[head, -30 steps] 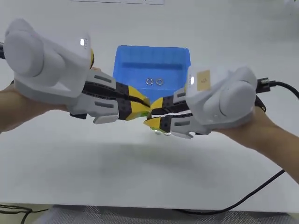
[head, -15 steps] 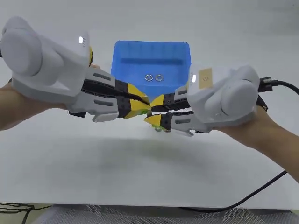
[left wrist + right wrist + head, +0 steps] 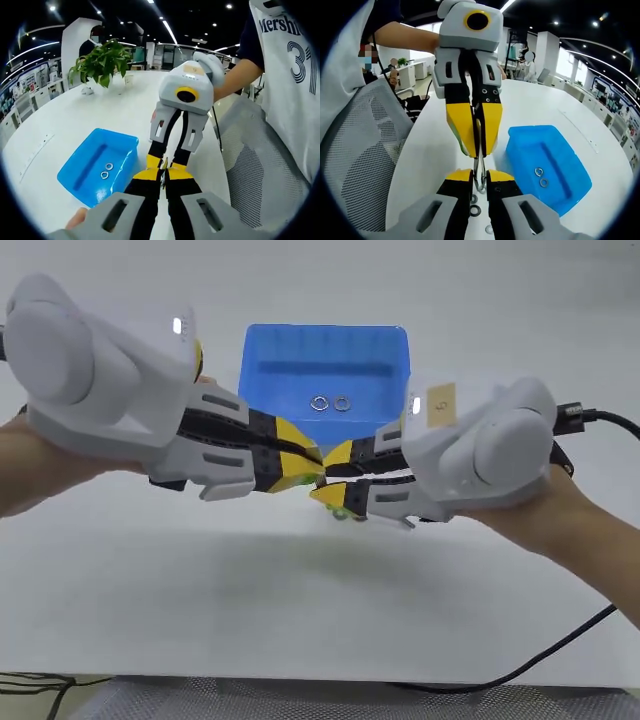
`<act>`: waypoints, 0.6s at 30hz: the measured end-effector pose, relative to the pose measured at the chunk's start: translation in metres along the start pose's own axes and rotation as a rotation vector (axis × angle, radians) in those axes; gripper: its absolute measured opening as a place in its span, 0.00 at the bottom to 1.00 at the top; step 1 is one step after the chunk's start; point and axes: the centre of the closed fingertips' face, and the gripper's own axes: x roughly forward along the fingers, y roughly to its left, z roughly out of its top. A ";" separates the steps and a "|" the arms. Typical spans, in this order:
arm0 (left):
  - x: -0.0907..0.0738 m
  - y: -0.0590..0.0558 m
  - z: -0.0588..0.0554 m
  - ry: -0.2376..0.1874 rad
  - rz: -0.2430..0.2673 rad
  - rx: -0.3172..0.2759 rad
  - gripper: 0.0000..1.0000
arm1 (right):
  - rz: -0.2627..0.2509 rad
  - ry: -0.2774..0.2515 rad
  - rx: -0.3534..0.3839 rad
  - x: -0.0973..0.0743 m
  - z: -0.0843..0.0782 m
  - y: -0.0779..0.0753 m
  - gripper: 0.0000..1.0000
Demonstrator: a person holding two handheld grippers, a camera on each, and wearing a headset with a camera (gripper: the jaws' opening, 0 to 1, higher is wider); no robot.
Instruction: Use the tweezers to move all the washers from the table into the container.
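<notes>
Two washers are already lodged in the blue container at the far side, while at least three loose washers are left on the table, close below the jaw tips. The tweezers are seen clenched by both the left gripper and the right gripper, met tip to tip near the container

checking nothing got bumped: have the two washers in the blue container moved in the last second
No. The washers lie side by side at the same spot against the walls of the blue container; the whole view just shifted slightly.
</notes>
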 end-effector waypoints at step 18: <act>0.004 0.003 0.003 0.026 -0.005 0.001 0.07 | -0.008 -0.001 0.029 0.000 -0.002 -0.002 0.10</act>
